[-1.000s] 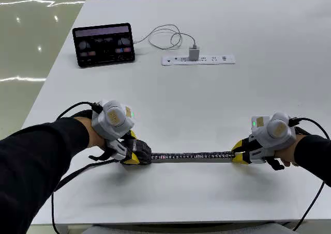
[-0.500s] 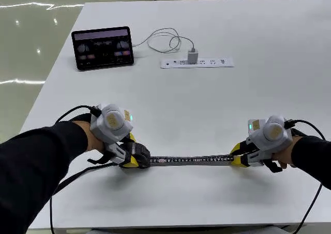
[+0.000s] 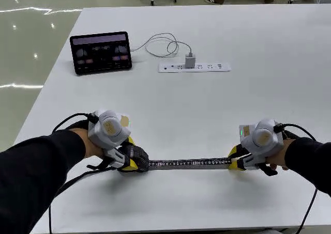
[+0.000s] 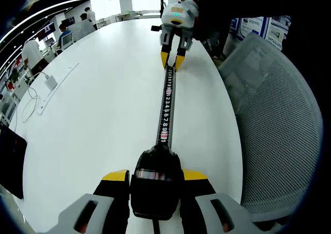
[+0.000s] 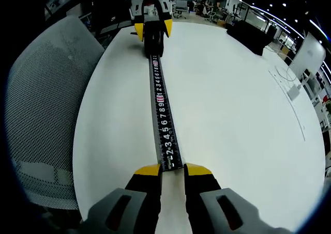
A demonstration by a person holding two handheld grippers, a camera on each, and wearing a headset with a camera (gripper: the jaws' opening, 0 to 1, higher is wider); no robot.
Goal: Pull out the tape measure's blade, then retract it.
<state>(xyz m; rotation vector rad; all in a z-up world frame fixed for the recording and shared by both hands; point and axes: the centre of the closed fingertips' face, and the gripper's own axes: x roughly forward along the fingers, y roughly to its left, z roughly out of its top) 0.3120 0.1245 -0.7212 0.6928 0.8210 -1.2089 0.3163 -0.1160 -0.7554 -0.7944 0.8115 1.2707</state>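
My left tool (image 4: pixel 155 175) pinched the black tape measure case (image 4: pixel 156 185). The right tool (image 5: pixel 173 169) pinched the free end of the numbered steel blade (image 3: pixel 189 163), which lay stretched between them on the white desk (image 3: pixel 207 105). I judged pull-out done, retraction left. The end hook was hidden between the right jaws.

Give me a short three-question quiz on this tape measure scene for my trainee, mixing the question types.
1. True or false: the left hand-held gripper is clamped on the tape measure case.
2. Which one holds the tip of the pulled-out blade? A: the left hand-held gripper. B: the right hand-held gripper. C: neither.
3. Fill in: at the far side of the table, the white charger is plugged into the ___.

Key: 1 true; 2 B; 3 power strip.
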